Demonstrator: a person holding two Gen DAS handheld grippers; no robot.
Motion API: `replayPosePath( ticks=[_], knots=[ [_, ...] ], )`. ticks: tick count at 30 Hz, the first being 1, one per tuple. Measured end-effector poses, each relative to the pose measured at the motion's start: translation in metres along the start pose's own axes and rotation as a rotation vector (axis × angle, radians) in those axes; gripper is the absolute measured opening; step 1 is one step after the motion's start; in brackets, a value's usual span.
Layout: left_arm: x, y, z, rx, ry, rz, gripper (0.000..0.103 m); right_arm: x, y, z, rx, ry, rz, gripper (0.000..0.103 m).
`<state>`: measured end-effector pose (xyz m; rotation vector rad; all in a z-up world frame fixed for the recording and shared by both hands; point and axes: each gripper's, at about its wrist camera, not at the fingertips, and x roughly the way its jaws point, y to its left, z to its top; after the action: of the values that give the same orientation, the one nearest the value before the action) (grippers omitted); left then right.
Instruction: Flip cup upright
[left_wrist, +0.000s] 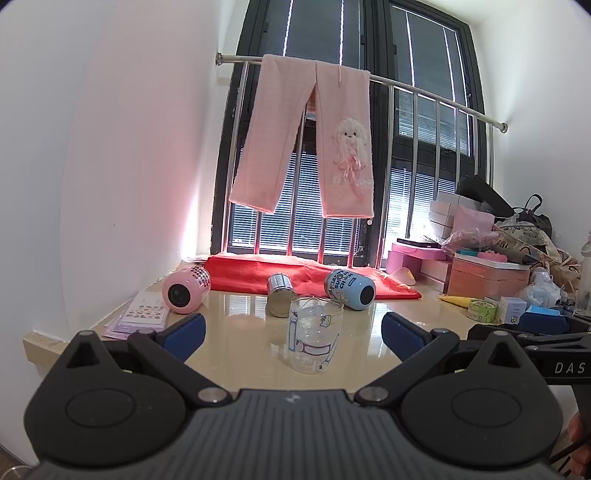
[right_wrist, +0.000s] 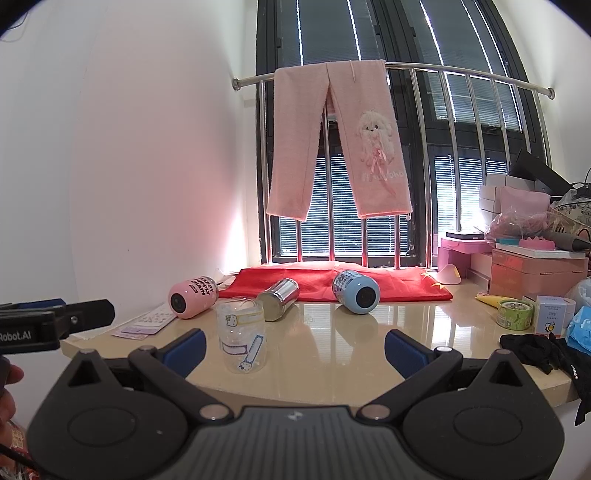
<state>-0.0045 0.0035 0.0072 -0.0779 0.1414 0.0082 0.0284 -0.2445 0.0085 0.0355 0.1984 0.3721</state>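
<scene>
Left wrist view, glass cup (left_wrist: 314, 334) upright near table edge (left_wrist: 59, 341), both grippers' fingers apart.

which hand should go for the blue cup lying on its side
Right. The blue cup lies nearly straight ahead of the open right tool; from the left tool it sits behind the glass.

Both wrist views low, near countertop (left_wrist: 236, 317), facing window, overlapping

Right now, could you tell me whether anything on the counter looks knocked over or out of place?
Yes: three cups lie on their sides near the red cloth: the pink cup, the steel cup and the blue cup. Only the clear glass stands upright.
</scene>
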Motion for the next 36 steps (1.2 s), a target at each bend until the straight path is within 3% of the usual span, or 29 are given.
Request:
replayPosePath(
  ticks=[36],
  knots=[
    [-0.0003, -0.0001, -0.0009, -0.001, -0.003, 0.0, 0.103, -0.0025, -0.0009, -0.0008, 0.0, -0.003, 0.001, 0.103]
  ],
)
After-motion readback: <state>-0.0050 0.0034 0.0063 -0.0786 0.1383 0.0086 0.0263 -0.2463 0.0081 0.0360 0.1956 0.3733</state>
